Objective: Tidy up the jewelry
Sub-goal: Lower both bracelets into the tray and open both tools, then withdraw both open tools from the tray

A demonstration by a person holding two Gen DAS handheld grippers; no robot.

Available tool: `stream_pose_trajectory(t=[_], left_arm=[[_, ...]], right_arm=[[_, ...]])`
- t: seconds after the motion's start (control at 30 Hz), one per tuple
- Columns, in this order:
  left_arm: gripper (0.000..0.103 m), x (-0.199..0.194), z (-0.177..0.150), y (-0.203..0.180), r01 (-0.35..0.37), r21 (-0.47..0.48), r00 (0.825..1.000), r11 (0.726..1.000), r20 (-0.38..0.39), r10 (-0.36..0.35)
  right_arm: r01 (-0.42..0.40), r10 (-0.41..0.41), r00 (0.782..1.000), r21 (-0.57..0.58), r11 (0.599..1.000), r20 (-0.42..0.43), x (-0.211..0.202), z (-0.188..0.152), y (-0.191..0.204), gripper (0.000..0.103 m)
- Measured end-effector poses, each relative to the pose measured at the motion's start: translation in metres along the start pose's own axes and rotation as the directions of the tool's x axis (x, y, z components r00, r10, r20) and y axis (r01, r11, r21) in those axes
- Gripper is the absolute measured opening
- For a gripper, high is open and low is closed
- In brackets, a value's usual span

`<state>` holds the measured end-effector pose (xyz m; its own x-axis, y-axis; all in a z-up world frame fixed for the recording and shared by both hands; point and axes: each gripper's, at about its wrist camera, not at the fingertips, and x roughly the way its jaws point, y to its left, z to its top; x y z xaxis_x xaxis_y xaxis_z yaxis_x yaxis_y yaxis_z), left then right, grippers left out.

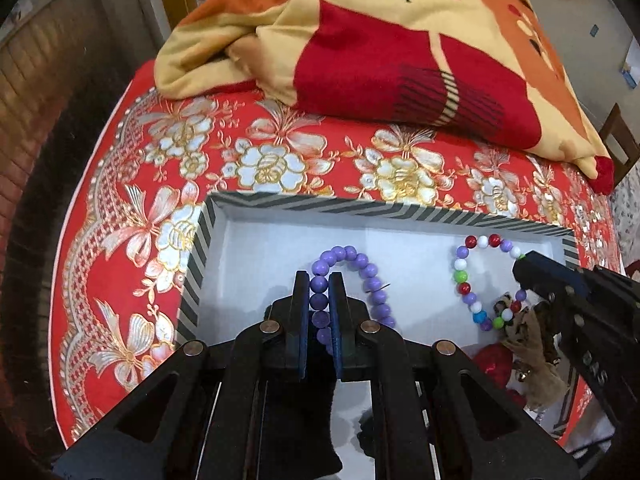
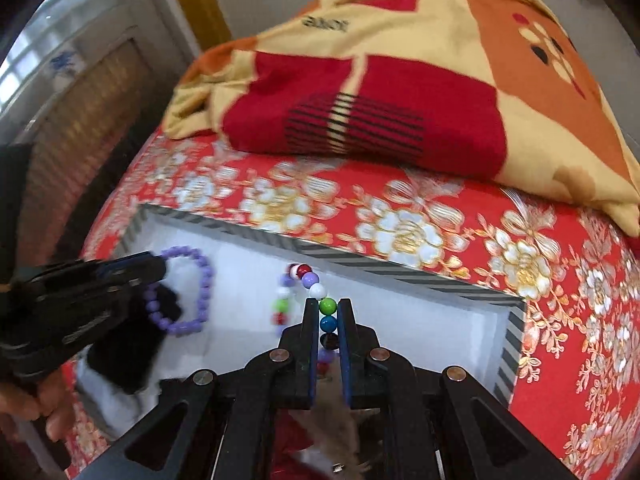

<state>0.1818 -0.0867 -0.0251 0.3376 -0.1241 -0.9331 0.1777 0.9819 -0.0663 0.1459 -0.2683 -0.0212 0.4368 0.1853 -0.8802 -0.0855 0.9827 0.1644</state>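
Red floral bedcover (image 1: 280, 148) lies under a folded red and yellow blanket (image 1: 400, 60). On it stands a white box with a striped rim (image 1: 192, 276). Over the box, the left gripper (image 1: 319, 280) has its jaws closed on a purple bead bracelet (image 1: 360, 264), and the right gripper (image 2: 327, 306) has its jaws closed on a multicoloured bead bracelet (image 2: 318, 290).
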Motion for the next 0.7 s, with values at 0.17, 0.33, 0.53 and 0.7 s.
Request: stream_pose_trajectory(t=[0.17, 0.33, 0.53, 0.7], left_arm=[[0.008, 0.003, -0.004, -0.005, 0.002, -0.001, 1.0, 1.0, -0.003, -0.002], [0.023, -0.002, -0.008, -0.008, 0.012, -0.008, 1.0, 1.0, -0.002, -0.012], [0.047, -0.029, -0.018, -0.007, 0.025, -0.022, 0.999, 0.999, 0.04, -0.024], [0.049, -0.06, -0.036, -0.007, 0.026, -0.027, 0.997, 0.999, 0.075, -0.024]], right_arm=[[0.036, -0.034, 0.999, 0.049, 0.998, -0.032, 0.01, -0.004, -0.016, 0.009], [-0.002, 0.002, 1.0, 0.065, 0.998, 0.003, -0.005, -0.009, -0.018, 0.03], [-0.027, 0.023, 0.998, 0.056, 0.998, 0.066, -0.042, -0.021, -0.009, 0.03], [-0.031, 0.028, 0.995, 0.025, 0.999, 0.099, -0.071, -0.039, 0.008, 0.032]])
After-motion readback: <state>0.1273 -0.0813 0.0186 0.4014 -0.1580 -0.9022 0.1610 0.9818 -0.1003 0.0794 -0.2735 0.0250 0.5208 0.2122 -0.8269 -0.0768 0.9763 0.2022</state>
